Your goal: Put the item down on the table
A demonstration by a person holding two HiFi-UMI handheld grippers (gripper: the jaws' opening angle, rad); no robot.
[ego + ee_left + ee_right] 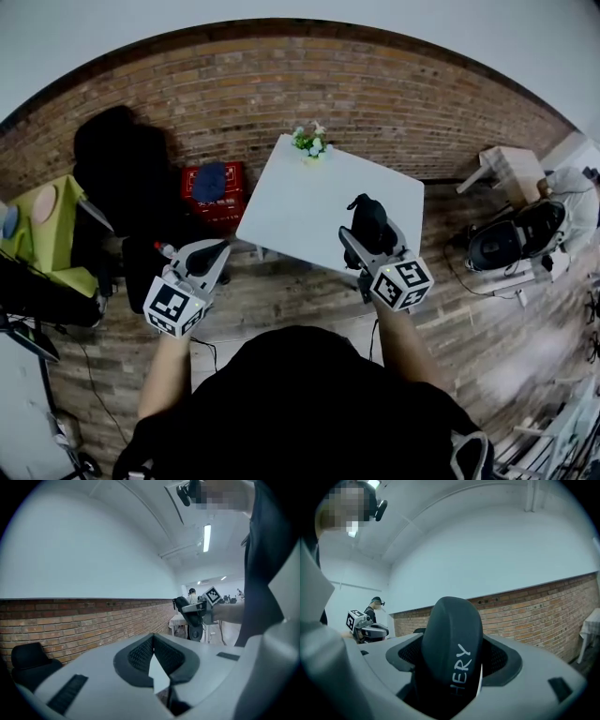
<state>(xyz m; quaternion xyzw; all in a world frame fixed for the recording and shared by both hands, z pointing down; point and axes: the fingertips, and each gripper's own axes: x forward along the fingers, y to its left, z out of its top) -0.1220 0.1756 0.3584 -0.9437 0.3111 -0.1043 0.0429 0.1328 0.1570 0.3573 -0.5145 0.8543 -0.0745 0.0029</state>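
A black, rounded item (367,220) with white lettering (452,644) stands upright between the jaws of my right gripper (367,234), which is shut on it. In the head view it hangs over the near right part of the white square table (300,202). My left gripper (217,251) is off the table's left corner, over the wooden floor. Its dark pads (140,653) meet with nothing between them. The left gripper view shows the right gripper (197,611) and its load from the side.
A small pot of flowers (310,142) stands at the table's far edge. A red crate (215,194) and a black chair (122,169) sit left of the table against the brick wall (375,94). A wooden stool (511,173) and dark round gear (497,246) lie to the right.
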